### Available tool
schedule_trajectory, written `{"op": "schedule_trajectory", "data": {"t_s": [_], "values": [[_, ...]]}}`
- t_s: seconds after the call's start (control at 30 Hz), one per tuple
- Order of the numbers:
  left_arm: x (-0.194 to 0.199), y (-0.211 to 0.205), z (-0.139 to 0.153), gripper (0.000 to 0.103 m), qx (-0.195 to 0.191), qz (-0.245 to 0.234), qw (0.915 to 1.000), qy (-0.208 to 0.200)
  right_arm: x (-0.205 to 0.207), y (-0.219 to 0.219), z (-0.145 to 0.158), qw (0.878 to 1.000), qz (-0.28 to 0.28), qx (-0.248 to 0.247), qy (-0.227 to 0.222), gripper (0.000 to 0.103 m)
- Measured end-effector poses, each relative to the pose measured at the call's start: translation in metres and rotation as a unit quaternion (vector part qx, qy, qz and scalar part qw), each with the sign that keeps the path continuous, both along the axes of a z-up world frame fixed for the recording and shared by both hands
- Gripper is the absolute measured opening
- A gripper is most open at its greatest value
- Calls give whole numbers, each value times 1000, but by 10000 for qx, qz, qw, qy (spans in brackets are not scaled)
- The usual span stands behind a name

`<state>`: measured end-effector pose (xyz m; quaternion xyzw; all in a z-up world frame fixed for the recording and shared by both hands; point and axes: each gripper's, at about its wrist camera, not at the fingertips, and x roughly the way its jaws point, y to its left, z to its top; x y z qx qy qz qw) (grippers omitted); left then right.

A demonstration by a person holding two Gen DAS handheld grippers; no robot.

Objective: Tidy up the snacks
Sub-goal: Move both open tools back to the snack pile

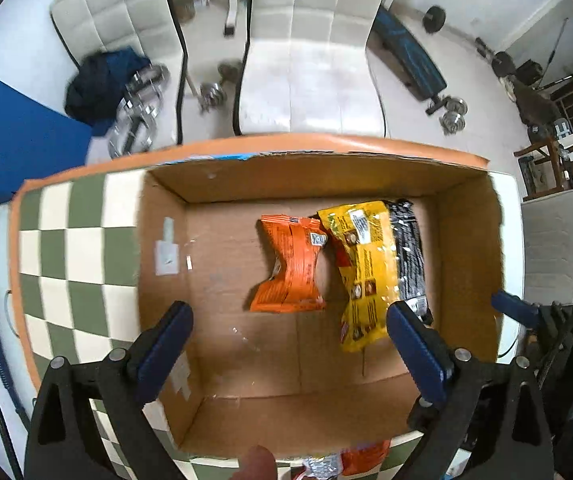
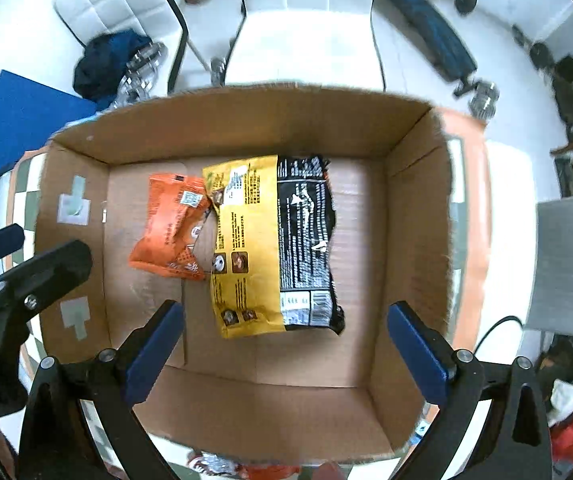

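Both grippers hang wide open and empty over the cardboard box (image 2: 414, 184), left gripper (image 1: 286, 344) nearest the orange packet (image 1: 290, 268), right gripper (image 2: 286, 344) above the yellow-and-black bag (image 2: 274, 240) lying lengthwise front-to-back inside.

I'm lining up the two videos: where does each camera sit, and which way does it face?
Left wrist: on the left gripper, looking down into the box; its open fingers, the right gripper's fingertip and a fingertip show.
Right wrist: on the right gripper, looking down likewise; its open fingers and the left gripper at the left edge show.
Shared: box, orange pack, yellow pack, black pack.
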<state>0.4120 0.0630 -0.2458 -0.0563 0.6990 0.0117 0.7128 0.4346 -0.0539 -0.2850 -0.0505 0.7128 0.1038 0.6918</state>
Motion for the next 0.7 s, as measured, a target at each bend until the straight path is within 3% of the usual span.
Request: {"op": "schedule_trajectory", "data": {"t_s": [0.1,0.3,0.43,0.5,0.57,0.7], "values": [[-22,-2,28,99,277,28,9986,-453,-17,-11,21,9995,-55,256,-195,103],[-74,0,79,99,432,270,9923,-1130,-61,-41,60,9957,-279,809,-346,103],[-120,-5,96,99,526,461,9882,-1364,-105,-78,62,9874,-1002,1224,-25,103],[-146,-6,92,99,547,563,9886,-1289,-128,-98,42,9771,-1473,1472,445,103],[-170,-9,80,99,571,646,9902,-1102,-155,-116,10,9584,-2018,1725,1045,103],[-209,-8,39,99,561,832,9936,-510,-210,-138,-64,9029,-3026,2007,2302,103]]}}
